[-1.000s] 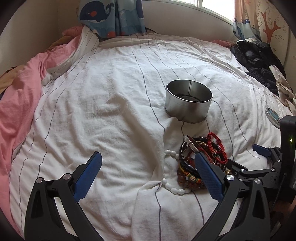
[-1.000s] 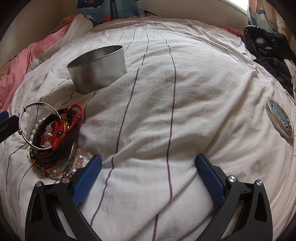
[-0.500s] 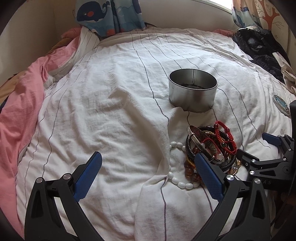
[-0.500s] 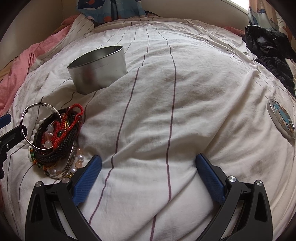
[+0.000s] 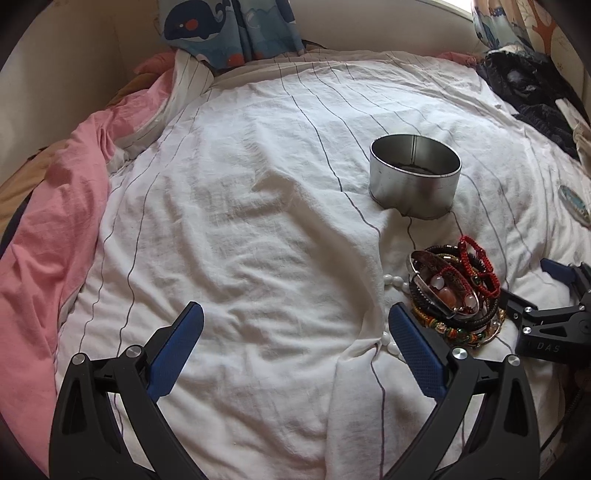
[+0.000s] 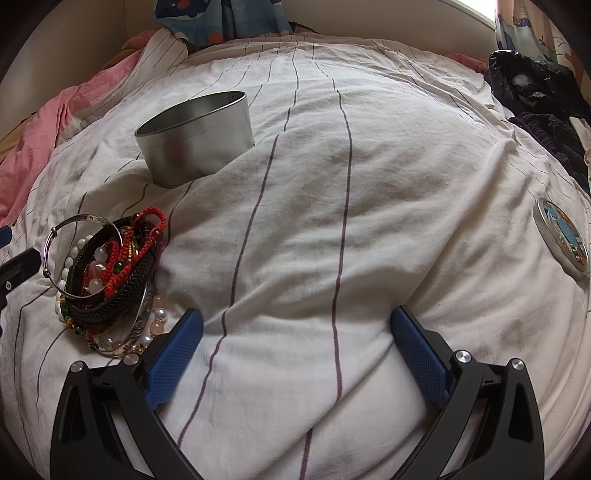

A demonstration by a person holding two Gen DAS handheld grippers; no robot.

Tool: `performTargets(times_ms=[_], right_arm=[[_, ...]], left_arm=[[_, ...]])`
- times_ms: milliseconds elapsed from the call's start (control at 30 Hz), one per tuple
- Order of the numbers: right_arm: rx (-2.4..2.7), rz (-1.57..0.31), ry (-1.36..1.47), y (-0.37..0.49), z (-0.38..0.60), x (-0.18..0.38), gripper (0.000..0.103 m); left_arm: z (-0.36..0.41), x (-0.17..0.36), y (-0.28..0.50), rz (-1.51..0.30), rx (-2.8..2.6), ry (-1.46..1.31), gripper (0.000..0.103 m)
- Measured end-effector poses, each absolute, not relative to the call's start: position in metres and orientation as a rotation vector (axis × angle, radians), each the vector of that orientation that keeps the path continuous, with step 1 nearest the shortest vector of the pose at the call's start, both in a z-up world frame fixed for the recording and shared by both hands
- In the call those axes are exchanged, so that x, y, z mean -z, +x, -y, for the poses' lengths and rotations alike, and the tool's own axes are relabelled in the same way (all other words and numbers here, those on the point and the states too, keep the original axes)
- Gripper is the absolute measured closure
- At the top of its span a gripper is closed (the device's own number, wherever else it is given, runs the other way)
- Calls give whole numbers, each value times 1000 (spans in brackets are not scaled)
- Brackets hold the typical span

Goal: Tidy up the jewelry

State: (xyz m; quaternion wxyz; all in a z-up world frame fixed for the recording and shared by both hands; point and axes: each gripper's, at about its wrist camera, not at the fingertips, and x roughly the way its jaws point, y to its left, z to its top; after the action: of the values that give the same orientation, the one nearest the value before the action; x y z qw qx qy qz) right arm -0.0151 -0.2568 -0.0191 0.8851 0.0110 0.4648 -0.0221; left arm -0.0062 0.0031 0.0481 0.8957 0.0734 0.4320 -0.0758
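L tongs (image 5: pixel 295 332) are being held wide apart, w/ nothing between the blue pads, low in the left-wrist frame over the white striped duvet (image 5: pixel 258 221). R tongs (image 6: pixel 295 339) are likewise being held wide & empty, lower centre of the right-wrist frame, pads being pressed close to the duvet (image 6: pixel 332 221).

The jewelry pile (image 5: pixel 454 295) is being seen lower right in the left-wrist frame, lying on the bed just beside the L tongs' right-hand pad; in the right-wrist frame the pile (image 6: pixel 107 273) is being shown at mid-left, just beside the R tongs' left-hand pad. Black braided bands, a red cord bracelet (image 6: pixel 147 225), a silver bangle (image 6: pixel 79 225) propped tilted on top, white beads (image 5: pixel 393 278) & pearl/pink beads (image 6: pixel 157 317) are being stacked together in it.

The round metal tin (image 5: pixel 415 173) is being seen standing open & upright right of centre, beyond the pile & apart from it; in the right-wrist frame the tin (image 6: pixel 195 140) is being shown upper left. The tin's contents cannot be told.

A round lid w/ a blue picture (image 6: pixel 563 236) is being seen lying at the right edge, well apart from the pile. Pink bedding (image 5: pixel 48 240) is being bunched at left, dark clothes (image 5: pixel 524 85) at upper right, a whale-print curtain (image 5: pixel 221 29) at top.
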Motion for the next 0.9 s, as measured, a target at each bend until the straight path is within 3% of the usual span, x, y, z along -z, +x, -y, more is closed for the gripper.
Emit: performTargets(times_ms=[167, 300, 633, 767, 833, 900], right_arm=[[46, -967, 23, -15, 257, 19, 5], [46, -967, 23, -15, 257, 19, 5], [45, -966, 23, -15, 257, 19, 5], [45, -965, 24, -15, 257, 19, 5], [41, -961, 25, -15, 257, 18, 6], [22, -944, 44, -16, 260, 14, 6]], left_arm=[[-3, -55, -11, -911, 401, -11, 7], [23, -48, -15, -911, 485, -5, 24], [33, -32, -1, -975, 542, -192, 42], [33, -32, 6, -966, 563, -243, 56], [33, -32, 8, -965, 556, -242, 69], [33, -28, 12, -986, 548, -236, 90]])
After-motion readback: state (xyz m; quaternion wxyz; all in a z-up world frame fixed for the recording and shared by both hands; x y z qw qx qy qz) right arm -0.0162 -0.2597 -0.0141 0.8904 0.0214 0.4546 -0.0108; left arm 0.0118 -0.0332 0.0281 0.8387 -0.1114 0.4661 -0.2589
